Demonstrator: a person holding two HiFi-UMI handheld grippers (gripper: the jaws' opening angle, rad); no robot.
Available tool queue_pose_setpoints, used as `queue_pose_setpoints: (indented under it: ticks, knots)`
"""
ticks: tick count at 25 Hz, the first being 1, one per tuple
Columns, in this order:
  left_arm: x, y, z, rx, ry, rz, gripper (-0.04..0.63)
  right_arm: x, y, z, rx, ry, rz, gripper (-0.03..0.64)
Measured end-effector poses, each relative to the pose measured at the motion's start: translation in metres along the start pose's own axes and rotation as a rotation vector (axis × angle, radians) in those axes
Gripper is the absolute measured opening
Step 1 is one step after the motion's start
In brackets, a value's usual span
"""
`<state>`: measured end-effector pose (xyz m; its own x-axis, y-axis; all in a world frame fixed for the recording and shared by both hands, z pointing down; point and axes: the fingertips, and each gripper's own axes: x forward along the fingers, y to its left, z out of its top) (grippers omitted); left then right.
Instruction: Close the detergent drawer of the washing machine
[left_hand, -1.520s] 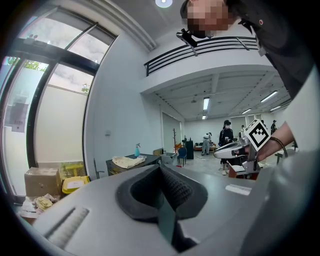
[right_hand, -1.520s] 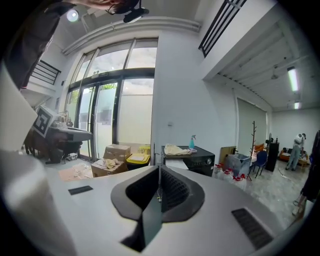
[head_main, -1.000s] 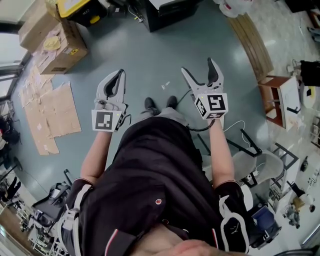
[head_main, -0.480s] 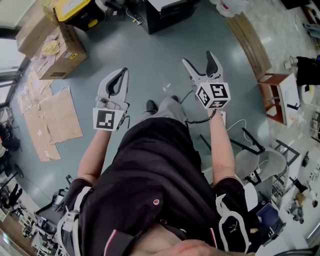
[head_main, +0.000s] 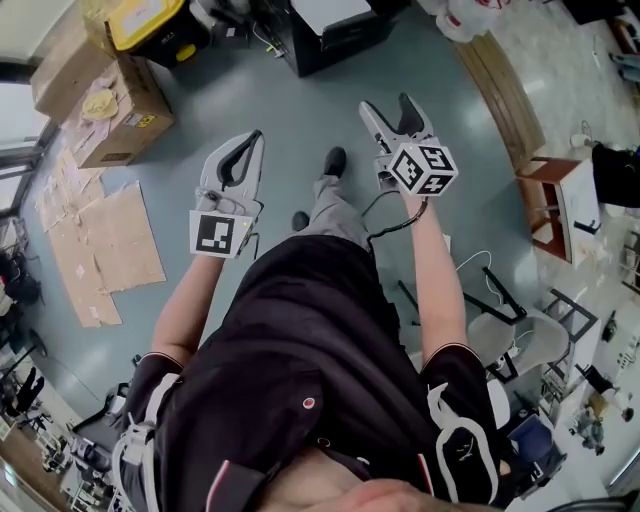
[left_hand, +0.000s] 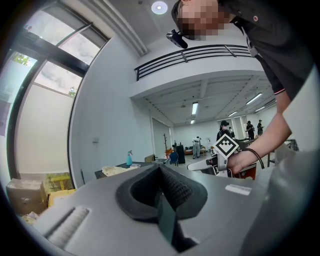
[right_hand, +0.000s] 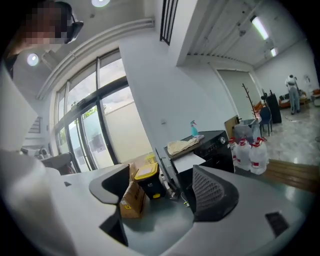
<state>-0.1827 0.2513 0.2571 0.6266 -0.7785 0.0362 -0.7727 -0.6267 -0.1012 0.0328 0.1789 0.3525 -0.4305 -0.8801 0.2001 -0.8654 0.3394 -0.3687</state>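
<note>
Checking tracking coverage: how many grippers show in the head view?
2. The left gripper is left of centre, jaws shut. The right gripper is right of centre, jaws apart and closing, nothing between them. None hidden.

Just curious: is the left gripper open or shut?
Shut. In its own view, the left gripper has its jaws pressed together with nothing between them.

The black machine (head_main: 340, 42) is running off the head view's far edge, and its drawer is showing too small to tell (the right gripper (right_hand: 161, 175) is covering its lower front with one jaw). Far people (left_hand: 197, 145) are appearing as specks.
</note>
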Motion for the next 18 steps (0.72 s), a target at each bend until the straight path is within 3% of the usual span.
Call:
queue_pose_setpoints:
  ticks: [12,18]
  knots:
    - [0.142,0.052,-0.022,-0.026,0.057,0.031,0.0,0.13,-0.091,-0.008,0.248,0.068,0.091,0.388]
    - [0.197,0.07,-0.034,0.0,0.08,0.037,0.0,0.185,-0.118,-0.027,0.326,0.127,0.147,0.379]
